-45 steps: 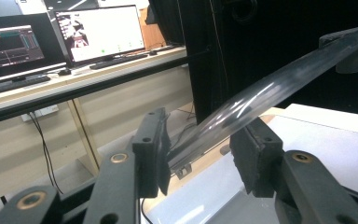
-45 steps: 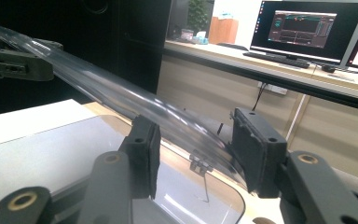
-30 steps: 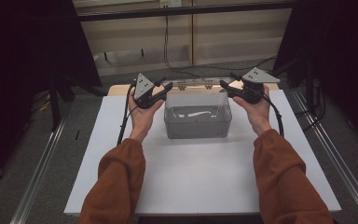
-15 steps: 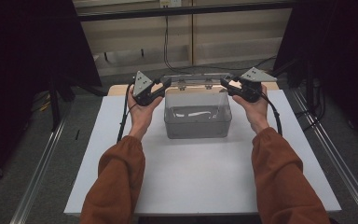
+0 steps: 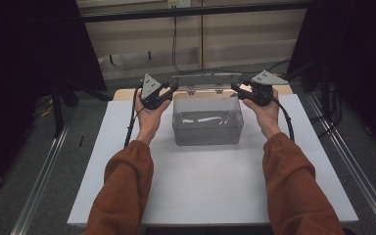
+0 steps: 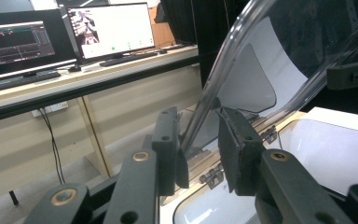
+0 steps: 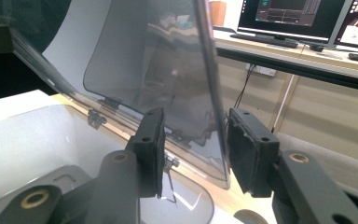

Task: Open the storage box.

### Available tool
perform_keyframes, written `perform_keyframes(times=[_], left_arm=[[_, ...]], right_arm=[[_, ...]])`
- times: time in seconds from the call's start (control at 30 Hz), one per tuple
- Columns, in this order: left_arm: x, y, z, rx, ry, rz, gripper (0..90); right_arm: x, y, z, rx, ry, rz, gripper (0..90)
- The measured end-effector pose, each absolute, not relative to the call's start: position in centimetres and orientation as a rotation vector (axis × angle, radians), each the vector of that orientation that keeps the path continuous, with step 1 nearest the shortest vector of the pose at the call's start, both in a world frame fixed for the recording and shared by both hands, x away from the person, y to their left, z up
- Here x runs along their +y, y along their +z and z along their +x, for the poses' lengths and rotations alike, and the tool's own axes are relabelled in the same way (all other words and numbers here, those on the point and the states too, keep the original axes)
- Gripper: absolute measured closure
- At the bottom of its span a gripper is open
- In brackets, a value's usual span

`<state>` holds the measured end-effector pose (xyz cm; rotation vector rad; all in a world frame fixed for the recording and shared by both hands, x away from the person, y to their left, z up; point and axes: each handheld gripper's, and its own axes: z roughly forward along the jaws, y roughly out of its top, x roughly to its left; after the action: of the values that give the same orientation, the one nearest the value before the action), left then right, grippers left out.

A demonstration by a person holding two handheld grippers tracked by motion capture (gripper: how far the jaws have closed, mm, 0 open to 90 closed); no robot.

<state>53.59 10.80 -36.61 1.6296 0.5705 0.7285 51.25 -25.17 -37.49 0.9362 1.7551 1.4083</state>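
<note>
A clear plastic box [image 5: 208, 125] stands at the far middle of the white tabletop [image 5: 200, 186]. Its hinged clear lid [image 5: 205, 81] is swung up and tilted back. My left gripper [image 5: 172, 84] is at the lid's left end and my right gripper [image 5: 235, 84] at its right end. In the left gripper view the lid's edge [image 6: 214, 84] runs between the jaws of the left gripper [image 6: 200, 144], against one pad with a small gap to the other; these jaws have just been closing. In the right gripper view the lid [image 7: 144, 60] stands between the wider-set jaws of the right gripper [image 7: 196, 149], next to the right pad.
Metal rails [image 5: 44, 181] run along both sides of the table. Behind it are a dark crossbar [image 5: 191, 12], wooden panels and hanging cables. A desk with monitors [image 6: 107, 28] shows in the left gripper view. The box's hinges [image 7: 98, 116] sit on its far rim.
The lid has been swung up off the box and tilted back toward the far side. Both grippers rose a little with it; the forearms stayed put.
</note>
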Motion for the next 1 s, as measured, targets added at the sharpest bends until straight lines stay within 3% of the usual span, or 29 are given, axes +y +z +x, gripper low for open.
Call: perform_keyframes(times=[0.1,0.13,0.3,0.67,1.0], left_arm=[[10.8,-36.5,53.8,0.571,0.731,1.635,70.2],[10.8,-36.4,53.8,0.574,0.729,1.632,70.3],[10.7,-36.3,54.1,0.577,0.728,1.630,70.9],[10.7,-36.3,54.8,0.577,0.741,1.617,72.6],[10.7,-36.1,55.3,0.581,0.739,1.619,73.5]], right_arm=[[-25.1,-37.3,51.5,1.754,1.401,0.935,54.5],[-25.1,-37.2,51.6,1.739,1.397,0.945,48.7],[-25.2,-37.3,52.0,1.736,1.386,0.954,46.0],[-25.4,-38.2,52.6,1.756,1.397,0.942,60.8],[-25.5,-38.8,53.2,1.756,1.387,0.957,61.6]])
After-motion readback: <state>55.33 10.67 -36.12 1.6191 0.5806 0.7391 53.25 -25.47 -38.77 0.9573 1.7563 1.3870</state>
